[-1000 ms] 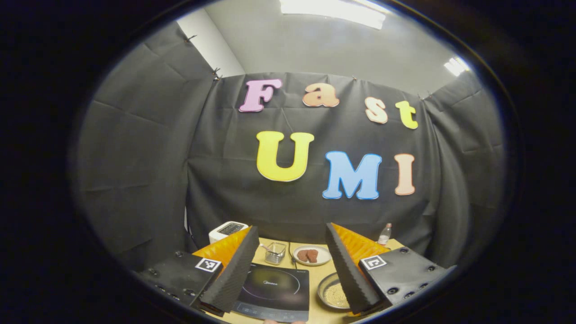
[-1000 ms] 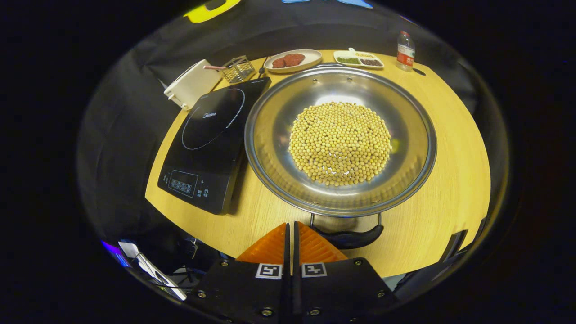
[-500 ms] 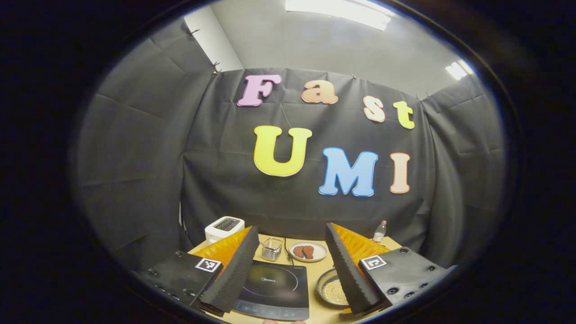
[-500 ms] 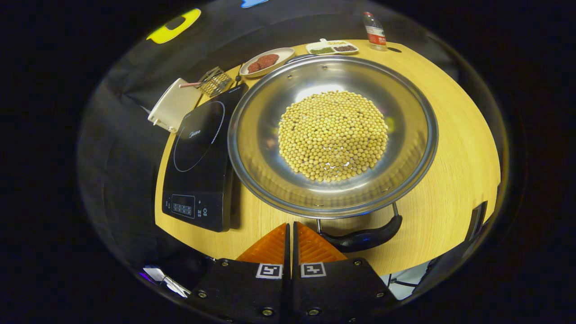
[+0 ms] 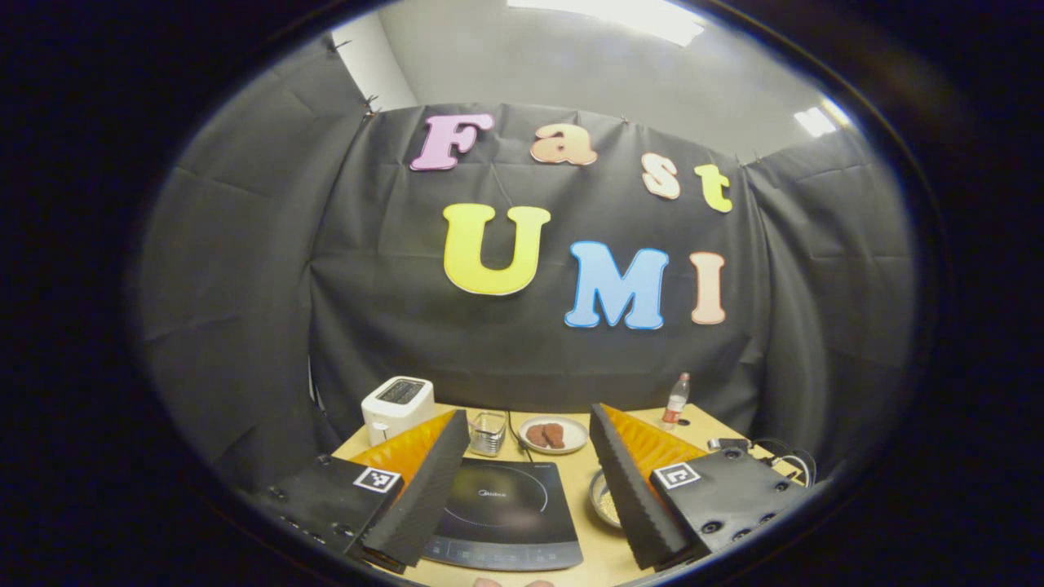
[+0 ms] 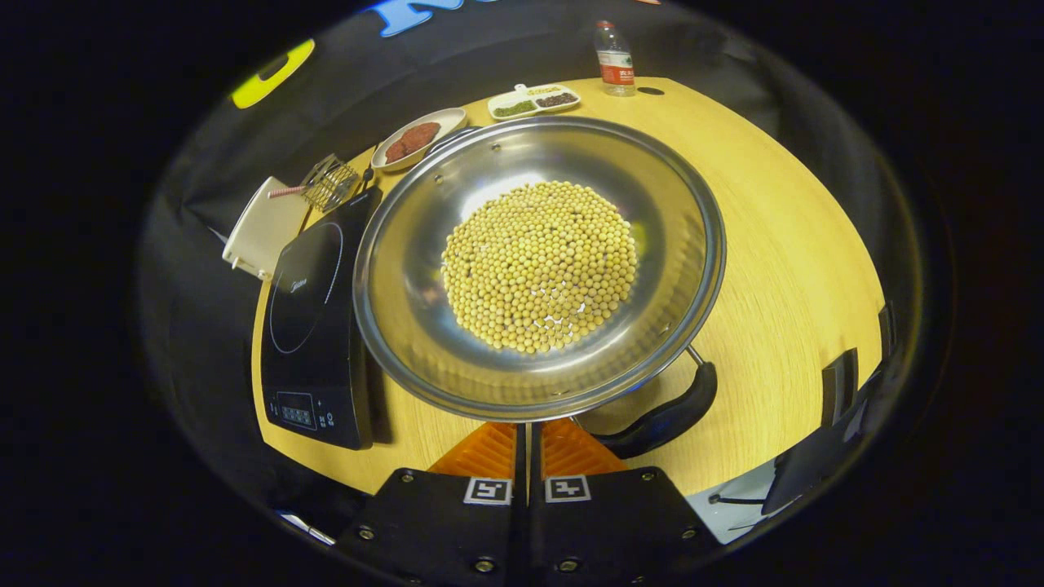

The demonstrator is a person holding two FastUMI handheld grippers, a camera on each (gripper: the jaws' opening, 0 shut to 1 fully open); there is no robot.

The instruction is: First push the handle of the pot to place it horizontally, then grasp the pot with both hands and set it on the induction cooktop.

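Right gripper [image 6: 527, 436] sits low at the near edge of the table [image 6: 783, 244], its 2 orange fingers pressed together with nothing between them, tips tucked just under the near rim of the pot [image 6: 538, 265]. Just to their right lies the pot's black handle [image 6: 665, 412], angled off toward the table's near right side rather than lying level across the front. My guess is the closed fingertips are meant to shove that handle sideways. The pot is a wide steel pan with a mound of soybeans [image 6: 538, 265] in its middle, and it stands on the wood just beside the induction cooktop [image 6: 314, 326], its rim overlapping the cooktop's edge from this angle.

Left gripper [image 5: 530, 481] is held higher and farther back, fingers spread wide and holding nothing, with the cooktop framed between them.

Beyond stand a plate of meat [image 6: 416, 139], a divided dish [image 6: 534, 99], a bottle [image 6: 613, 61], a wire basket [image 6: 330, 183] and a white toaster [image 6: 265, 228].

Risk from here: a hard or off-line push could spin the whole pan into the cooktop or slop beans over the shallow rim, and the fingertips may slip off the rounded handle.
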